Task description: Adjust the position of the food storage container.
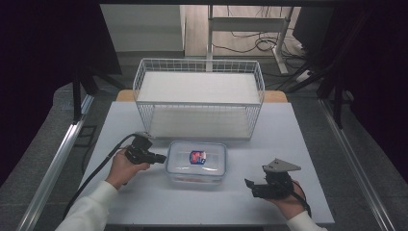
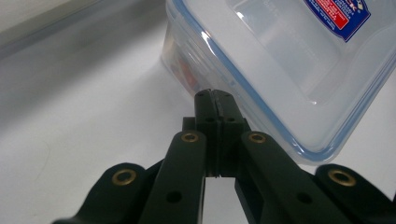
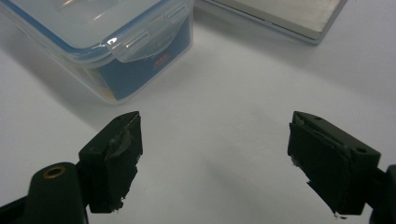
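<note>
The container lid's (image 1: 196,157) red-blue sticker (image 2: 337,14) print is illegible.

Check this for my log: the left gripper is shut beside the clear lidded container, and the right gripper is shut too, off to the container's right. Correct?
Not quite. The right gripper is open: the right gripper view shows its jaws standing wide apart over bare table. The left gripper is indeed shut beside the clear lidded container.

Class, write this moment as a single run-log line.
left gripper: shut, at container side | right gripper: open, clear | wire basket: behind
</note>
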{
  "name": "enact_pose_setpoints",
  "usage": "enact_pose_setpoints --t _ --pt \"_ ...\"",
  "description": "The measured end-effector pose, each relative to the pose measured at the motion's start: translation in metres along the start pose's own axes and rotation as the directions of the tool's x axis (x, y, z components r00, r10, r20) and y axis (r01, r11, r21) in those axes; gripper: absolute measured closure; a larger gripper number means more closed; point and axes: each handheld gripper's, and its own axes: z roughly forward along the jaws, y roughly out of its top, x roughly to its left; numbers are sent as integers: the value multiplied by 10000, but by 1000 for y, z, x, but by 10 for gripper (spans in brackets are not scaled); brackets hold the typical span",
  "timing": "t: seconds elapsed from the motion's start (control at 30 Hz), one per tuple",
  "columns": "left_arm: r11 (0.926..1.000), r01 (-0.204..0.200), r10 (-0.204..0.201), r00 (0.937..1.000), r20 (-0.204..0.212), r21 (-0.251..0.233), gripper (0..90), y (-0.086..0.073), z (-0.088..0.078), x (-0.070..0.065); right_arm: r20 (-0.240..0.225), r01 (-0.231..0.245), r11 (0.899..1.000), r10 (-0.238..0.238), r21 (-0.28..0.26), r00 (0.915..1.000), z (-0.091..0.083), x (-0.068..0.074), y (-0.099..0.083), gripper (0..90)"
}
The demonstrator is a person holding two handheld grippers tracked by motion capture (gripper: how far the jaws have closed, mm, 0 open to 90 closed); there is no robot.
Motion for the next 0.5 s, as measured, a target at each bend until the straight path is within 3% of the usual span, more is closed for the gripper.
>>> enact_pose_setpoints --t 0.1,0.3,0.4,0.5 --pt "10000 -61 60 9998 -210 -46 900 -3 -1 -1 -74 36 9999 -37 -117 10000 0 0 2 178" --pt "9978 -56 19 9985 -555 -666 900 -14 -17 -5 -126 55 9998 -57 -194 9999 -1 0 2 178" --pt "9926 21 -108 9974 -711 -1215 876 -23 -28 -10 -110 72 9998 -74 -189 9999 -1 -1 2 177" --pt "9823 198 -336 9969 -716 -1862 775 -32 -42 -13 -124 105 9989 -111 -452 9999 -2 -2 8 177"
